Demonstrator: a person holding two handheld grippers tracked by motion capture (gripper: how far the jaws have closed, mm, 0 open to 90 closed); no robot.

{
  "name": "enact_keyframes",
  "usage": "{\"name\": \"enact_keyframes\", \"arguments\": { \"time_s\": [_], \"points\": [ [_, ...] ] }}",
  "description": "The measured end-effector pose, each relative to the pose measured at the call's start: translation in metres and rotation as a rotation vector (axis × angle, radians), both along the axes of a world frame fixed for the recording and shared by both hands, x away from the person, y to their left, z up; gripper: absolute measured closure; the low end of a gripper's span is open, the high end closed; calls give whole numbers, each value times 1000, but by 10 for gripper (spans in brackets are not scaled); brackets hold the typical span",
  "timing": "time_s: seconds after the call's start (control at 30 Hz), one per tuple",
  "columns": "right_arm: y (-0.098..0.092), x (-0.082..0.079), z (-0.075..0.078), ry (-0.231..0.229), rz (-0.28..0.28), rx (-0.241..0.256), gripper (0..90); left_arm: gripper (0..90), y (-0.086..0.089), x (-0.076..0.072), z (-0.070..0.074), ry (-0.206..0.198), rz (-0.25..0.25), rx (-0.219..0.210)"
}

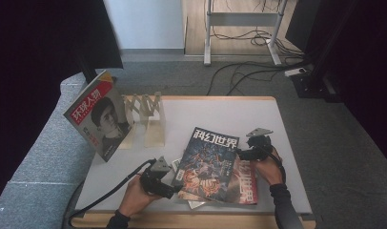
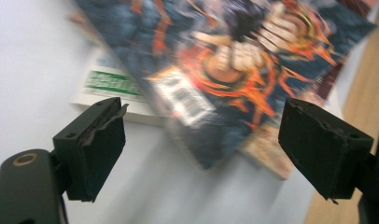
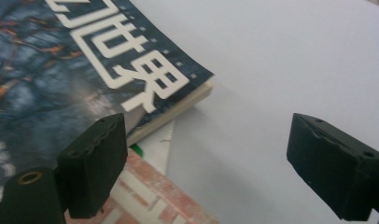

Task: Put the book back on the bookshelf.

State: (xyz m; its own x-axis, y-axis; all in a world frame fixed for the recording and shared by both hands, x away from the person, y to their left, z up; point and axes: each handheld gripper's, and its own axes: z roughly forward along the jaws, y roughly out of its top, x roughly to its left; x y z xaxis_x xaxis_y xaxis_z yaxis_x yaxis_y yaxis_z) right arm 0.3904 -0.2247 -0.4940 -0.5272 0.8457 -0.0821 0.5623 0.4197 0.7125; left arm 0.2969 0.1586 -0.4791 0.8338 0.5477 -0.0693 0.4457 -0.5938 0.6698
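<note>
Lying atop a small stack at the table's [image 1: 258, 107] near edge, the blue magazine [image 1: 208, 160] sits between my grippers. I have the left gripper [image 1: 175, 183] wide at its lower-left corner, the right gripper [image 1: 243, 151] wide at its top-right corner. A rack [image 1: 151, 117] stands behind, another magazine [image 1: 98, 114] leaning there.

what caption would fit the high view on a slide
Two open grippers, left and right, flank a dark-covered magazine stacked on others, while another magazine leans against a wooden rack.

The left gripper [image 1: 159, 180] sits low, held in the left hand [image 1: 134, 195], jaws spread wide. The right gripper [image 1: 255, 147], in the right hand [image 1: 269, 169], also gapes wide.
</note>
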Motion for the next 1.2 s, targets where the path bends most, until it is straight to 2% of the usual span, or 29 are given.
{"name": "enact_keyframes", "arguments": {
  "time_s": [0.07, 0.13, 0.17, 0.23, 0.27, 0.3, 0.33, 0.37, 0.4, 0.5, 0.53, 0.6, 0.7, 0.77, 0.8, 0.9, 1.0, 1.03, 1.2],
  "points": [
    [3, 0, 2, 5, 14, 10, 87, 131, 2, 2, 1, -34, 20, 28],
    [5, 1, 2, 17, 20, 20, 56, 101, 3, 4, 0, -36, 22, 34],
    [10, 3, 1, 49, 37, 57, 24, 90, 1, 6, -4, -27, 14, 43],
    [12, 4, 1, 65, 46, 71, 16, 61, 1, 7, -6, -29, 13, 57],
    [17, 7, -2, 90, 58, 75, 0, 53, -1, 8, -12, -29, 11, 86],
    [18, 8, -2, 98, 60, 72, 0, 35, -1, 9, -15, -24, 9, 80],
    [19, 9, -4, 110, 62, 75, 0, 32, 1, 9, -17, -15, 11, 57],
    [20, 11, -6, 125, 61, 90, 0, 39, 5, 9, -19, -3, 16, 24],
    [19, 13, -7, 141, 59, 108, 0, 46, 7, 9, -21, 2, 23, 16],
    [17, 17, -12, 168, 54, 145, 0, 51, 16, 8, -23, -16, 37, -47],
    [16, 19, -13, 181, 56, 163, 0, 57, 17, 8, -22, -18, 47, -46],
    [15, 21, -14, 198, 57, 184, 0, 61, 19, 9, -19, -51, 67, -49],
    [16, 23, -16, 214, 59, 196, 0, 71, 20, 14, -18, -38, 74, -74],
    [17, 25, -16, 222, 66, 201, 0, 75, 18, 16, -23, -44, 77, -34],
    [17, 25, -16, 222, 66, 201, 0, 58, 18, 16, -23, -44, 77, -34],
    [20, 27, -18, 238, 68, 216, 0, 44, 21, 19, -28, -13, 88, -63],
    [21, 28, -18, 253, 69, 227, 0, 44, 21, 19, -31, -10, 91, -65],
    [22, 30, -19, 270, 66, 237, 0, 44, 23, 19, -34, -2, 95, -80],
    [24, 33, -21, 299, 73, 264, 0, 45, 23, 18, -36, -15, 97, -72]
  ]
}}
